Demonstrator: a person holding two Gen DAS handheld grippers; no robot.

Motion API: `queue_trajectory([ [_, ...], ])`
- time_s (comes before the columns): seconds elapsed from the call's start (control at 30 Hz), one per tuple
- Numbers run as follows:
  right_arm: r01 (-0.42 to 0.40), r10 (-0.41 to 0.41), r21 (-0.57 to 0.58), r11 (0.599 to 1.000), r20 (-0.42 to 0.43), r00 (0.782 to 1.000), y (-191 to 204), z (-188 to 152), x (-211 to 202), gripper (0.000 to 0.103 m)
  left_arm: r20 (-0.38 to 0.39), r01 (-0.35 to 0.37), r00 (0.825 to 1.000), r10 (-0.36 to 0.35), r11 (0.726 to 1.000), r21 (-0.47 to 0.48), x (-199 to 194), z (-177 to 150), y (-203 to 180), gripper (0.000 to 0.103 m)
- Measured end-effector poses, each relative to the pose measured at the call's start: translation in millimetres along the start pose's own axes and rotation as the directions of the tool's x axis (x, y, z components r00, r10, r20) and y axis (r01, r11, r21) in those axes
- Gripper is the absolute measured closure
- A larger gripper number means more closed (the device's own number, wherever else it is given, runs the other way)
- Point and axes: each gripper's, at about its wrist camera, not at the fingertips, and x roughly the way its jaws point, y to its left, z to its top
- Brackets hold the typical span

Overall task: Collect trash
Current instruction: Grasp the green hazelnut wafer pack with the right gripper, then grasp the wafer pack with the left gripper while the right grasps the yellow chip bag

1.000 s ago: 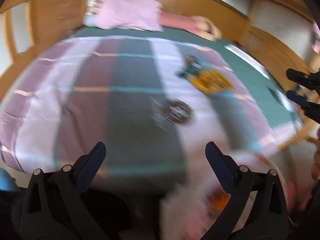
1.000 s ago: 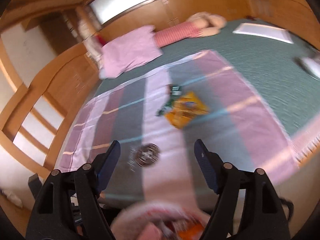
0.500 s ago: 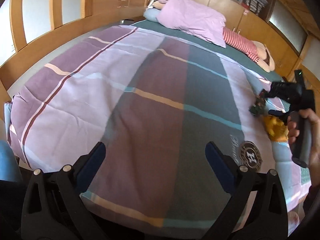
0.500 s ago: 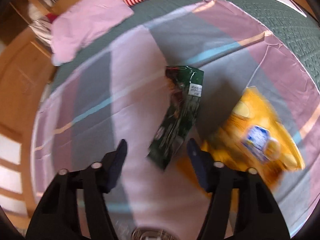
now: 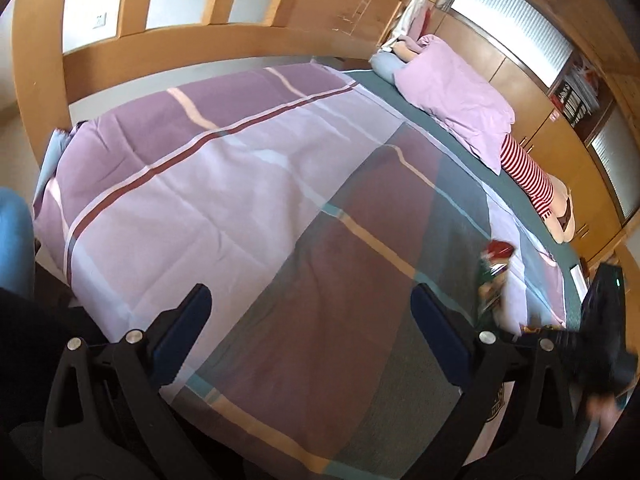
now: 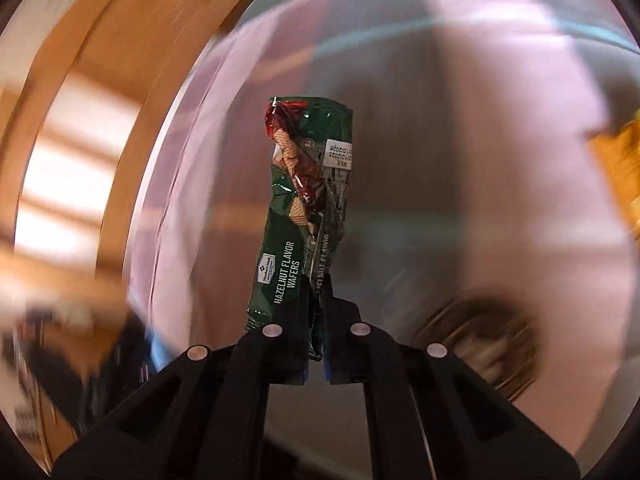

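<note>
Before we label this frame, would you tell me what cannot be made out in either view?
- Yellow bag, right wrist view: cut off by the right edge and smeared.
- Round dark item, right wrist view: motion blur hides what it is.
- Green wafer wrapper: its lower end is hidden between the right hand-held gripper fingers.
- Right hand-held gripper, left wrist view: only a blurred dark shape near the right edge.

The wrapper [image 6: 304, 200] pinched in the right claw [image 6: 316, 320] is glossy, crinkled foil-like plastic. The claw's arms look matt black plastic with shiny metal rivets [image 6: 272, 330]. Under the left claw [image 5: 308, 320] the bedspread [image 5: 240, 184] is smooth, creased cloth; beyond it, the frame [image 5: 160, 48] is polished wood.
</note>
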Motion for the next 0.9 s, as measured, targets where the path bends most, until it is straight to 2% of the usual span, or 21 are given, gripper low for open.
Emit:
queue_trajectory([
  [0.07,-0.005,0.002,-0.058,0.998,-0.052,0.999,16,-14,9,0.097,-0.007,-0.003,1.000,0.003,1.000,-0.014,0,0,3,0.004],
  [0.1,0.016,-0.023,-0.088,0.996,-0.075,0.997,21,-21,12,0.092,-0.012,-0.005,1.000,0.004,1.000,-0.019,2,0,5,0.004],
  [0.13,0.043,-0.052,-0.107,0.993,-0.083,0.995,24,-21,12,0.086,-0.026,-0.006,1.000,0.005,1.000,-0.022,4,-1,6,0.004],
  [0.17,0.083,-0.095,-0.138,0.987,-0.081,0.992,26,-24,7,0.071,-0.034,-0.007,0.999,0.006,1.000,-0.022,5,-2,6,0.004],
  [0.2,0.101,-0.114,-0.159,0.982,-0.070,0.991,26,-26,1,0.057,-0.042,-0.008,0.999,0.007,1.000,-0.022,6,-3,7,0.004],
  [0.27,0.148,-0.153,-0.195,0.970,-0.010,0.988,26,-28,-26,0.052,-0.063,-0.005,0.998,0.004,1.000,-0.016,10,-4,6,0.004],
  [0.33,0.259,-0.242,-0.182,0.948,0.111,0.964,14,-16,-61,0.048,-0.091,0.009,0.996,-0.010,1.000,-0.005,15,-6,2,0.004],
  [0.37,0.324,-0.296,-0.153,0.934,0.178,0.938,5,-8,-75,0.039,-0.107,0.020,0.994,-0.020,1.000,0.004,18,-8,-1,0.004],
  [0.4,0.417,-0.380,-0.102,0.903,0.260,0.888,-7,-1,-93,0.028,-0.122,0.034,0.992,-0.032,0.999,0.015,20,-9,-4,0.004],
  [0.43,0.503,-0.466,-0.036,0.864,0.323,0.824,-23,6,-108,0.024,-0.149,0.059,0.988,-0.052,0.998,0.037,24,-12,-11,0.004],
  [0.5,0.620,-0.602,0.070,0.782,0.343,0.721,-55,17,-121,0.023,-0.184,0.099,0.979,-0.085,0.993,0.070,29,-17,-20,0.004],
  [0.53,0.650,-0.645,0.104,0.753,0.313,0.697,-74,22,-121,0.023,-0.210,0.133,0.971,-0.111,0.986,0.096,32,-21,-28,0.004],
  [0.6,0.673,-0.688,0.151,0.724,0.231,0.688,-110,27,-114,0.023,-0.237,0.169,0.962,-0.136,0.978,0.124,35,-24,-36,0.004],
  [0.67,0.678,-0.698,0.167,0.716,0.192,0.690,-124,24,-103,0.025,-0.257,0.206,0.952,-0.164,0.967,0.147,40,-27,-47,0.004],
  [0.7,0.668,-0.688,0.167,0.725,0.183,0.702,-131,22,-98,0.040,-0.275,0.228,0.944,-0.181,0.962,0.152,43,-30,-52,0.004],
  [0.73,0.659,-0.680,0.166,0.733,0.173,0.713,-132,20,-91,0.049,-0.321,0.263,0.925,-0.204,0.953,0.153,51,-32,-59,0.004],
  [0.77,0.656,-0.677,0.167,0.736,0.166,0.717,-135,17,-88,0.063,-0.355,0.282,0.910,-0.214,0.947,0.154,56,-34,-64,0.004],
  [0.83,0.646,-0.666,0.164,0.746,0.188,0.722,-134,13,-86,0.068,-0.405,0.321,0.884,-0.233,0.933,0.164,65,-36,-74,0.004],
  [0.9,0.617,-0.637,0.159,0.771,0.196,0.746,-125,7,-89,0.070,-0.387,0.307,0.900,-0.203,0.924,0.229,65,-39,-86,0.004],
])
